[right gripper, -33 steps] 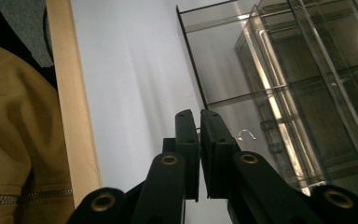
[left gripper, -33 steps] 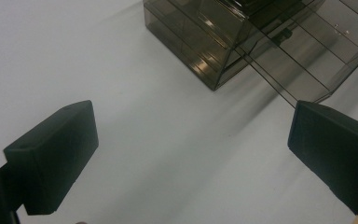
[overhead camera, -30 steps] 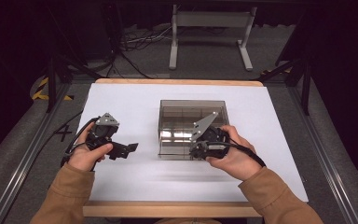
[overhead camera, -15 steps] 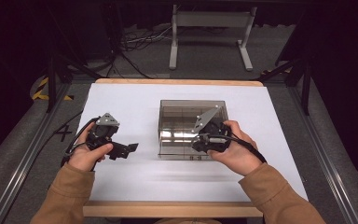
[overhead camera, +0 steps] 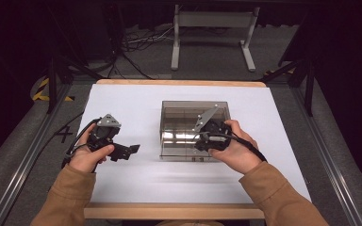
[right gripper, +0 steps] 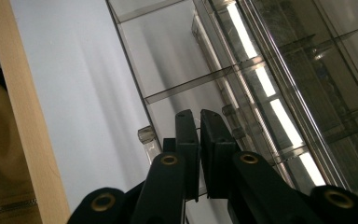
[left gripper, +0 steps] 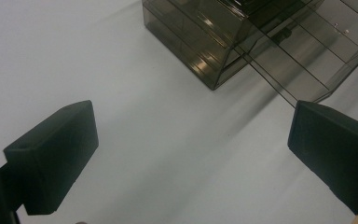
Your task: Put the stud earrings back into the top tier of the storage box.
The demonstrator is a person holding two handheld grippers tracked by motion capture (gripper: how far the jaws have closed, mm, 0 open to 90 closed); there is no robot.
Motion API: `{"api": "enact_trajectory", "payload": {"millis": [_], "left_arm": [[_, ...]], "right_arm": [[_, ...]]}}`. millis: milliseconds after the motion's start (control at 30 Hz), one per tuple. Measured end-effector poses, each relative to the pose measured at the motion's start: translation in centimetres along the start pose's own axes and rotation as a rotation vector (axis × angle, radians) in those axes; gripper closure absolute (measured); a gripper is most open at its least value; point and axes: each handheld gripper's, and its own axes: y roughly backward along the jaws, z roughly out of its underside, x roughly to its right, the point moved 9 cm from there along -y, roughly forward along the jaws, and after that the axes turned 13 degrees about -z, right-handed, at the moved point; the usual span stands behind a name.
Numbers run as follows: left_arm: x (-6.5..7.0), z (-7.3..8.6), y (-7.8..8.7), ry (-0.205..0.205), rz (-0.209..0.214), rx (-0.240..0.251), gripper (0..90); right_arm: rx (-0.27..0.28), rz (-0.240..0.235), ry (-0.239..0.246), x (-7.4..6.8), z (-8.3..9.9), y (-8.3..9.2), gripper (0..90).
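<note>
The table bears a smoked clear box at centre, unmoved over the last second. The right gripper has edged further over the box's near wall, jaws nearly shut on what appears to be the lid's edge. The left gripper waits apart, wide open, empty. Judgement: lid handling under way.

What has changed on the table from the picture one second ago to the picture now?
The right gripper, jaws shut, shifted slightly left along the near wall of the smoky transparent plastic box. The left gripper stayed open above the white table cover, and the box kept its place.
</note>
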Motion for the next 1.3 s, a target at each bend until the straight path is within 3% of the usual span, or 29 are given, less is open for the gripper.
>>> {"api": "enact_trajectory", "payload": {"millis": [567,1300], "left_arm": [[0.0,0.0,0.0,0.001,0.0,0.001,2.2],[0.0,0.0,0.0,0.003,-0.003,0.004,2.2]], "right_arm": [[-0.063,-0.014,-0.055,1.4,1.3,-1.6,86.3],[-0.085,-0.038,-0.055,1.3,1.7,-2.6,85.8]]}}
